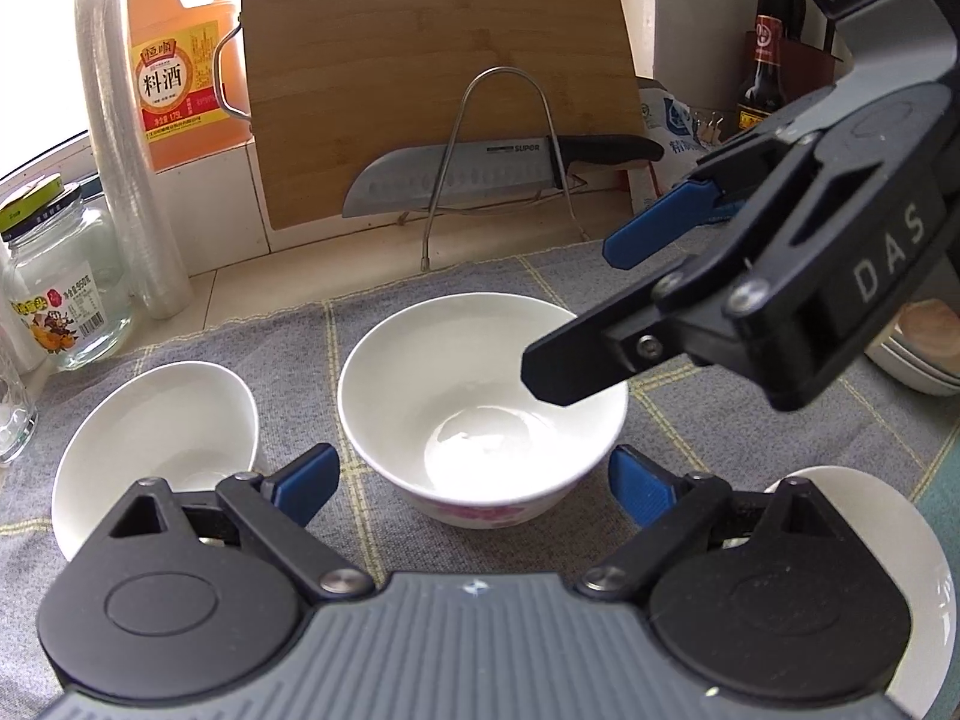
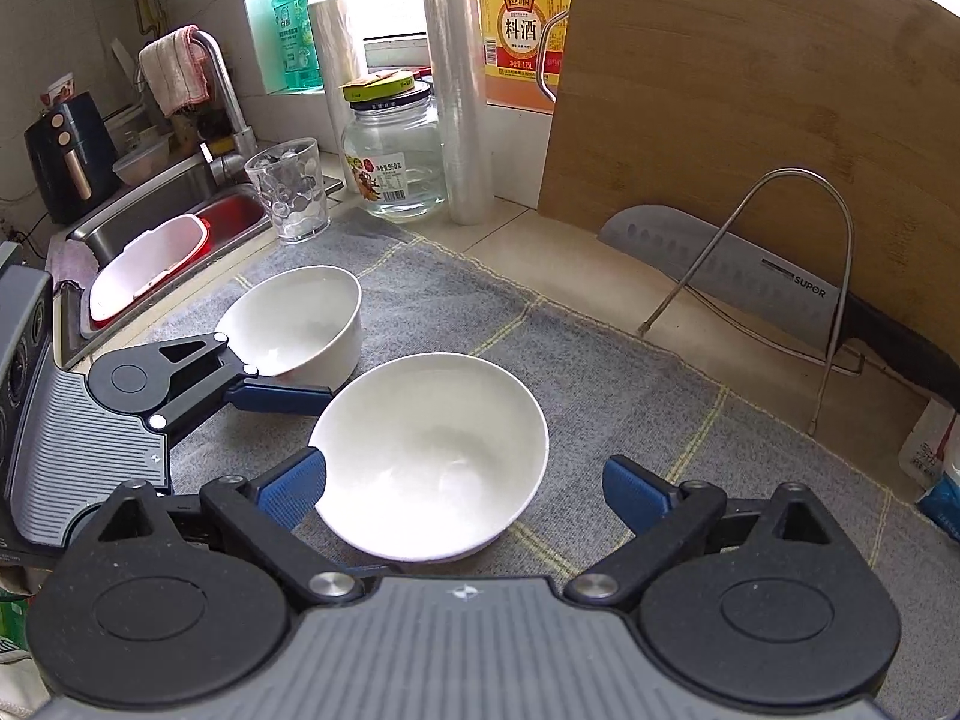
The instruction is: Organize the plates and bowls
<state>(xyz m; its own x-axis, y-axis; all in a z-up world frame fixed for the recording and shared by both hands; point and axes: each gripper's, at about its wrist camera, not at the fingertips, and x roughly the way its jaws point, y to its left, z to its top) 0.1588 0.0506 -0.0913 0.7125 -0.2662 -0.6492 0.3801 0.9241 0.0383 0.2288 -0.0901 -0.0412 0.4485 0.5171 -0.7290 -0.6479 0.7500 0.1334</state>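
Note:
A white bowl with pink flowers (image 1: 480, 402) stands in the middle of the grey mat (image 1: 690, 432). My left gripper (image 1: 473, 483) is open, its blue pads (image 1: 306, 483) on either side of the bowl's near wall with gaps showing. My right gripper (image 1: 570, 312) reaches in from the upper right, open, hovering over the bowl's far right rim. In the right wrist view the same bowl (image 2: 432, 456) lies between the open right gripper's (image 2: 465, 492) fingers. A plain white bowl (image 1: 162, 438) (image 2: 300, 318) sits to its left. Another white dish (image 1: 870, 540) shows at lower right.
A stack of dishes (image 1: 918, 354) sits at the right edge. Behind the mat stand a cutting board (image 1: 432, 78), a knife (image 1: 468, 174) in a wire rack, a glass jar (image 2: 396, 156), a tumbler (image 2: 288, 192) and a bottle (image 1: 180, 60). The sink (image 2: 174, 228) is far left.

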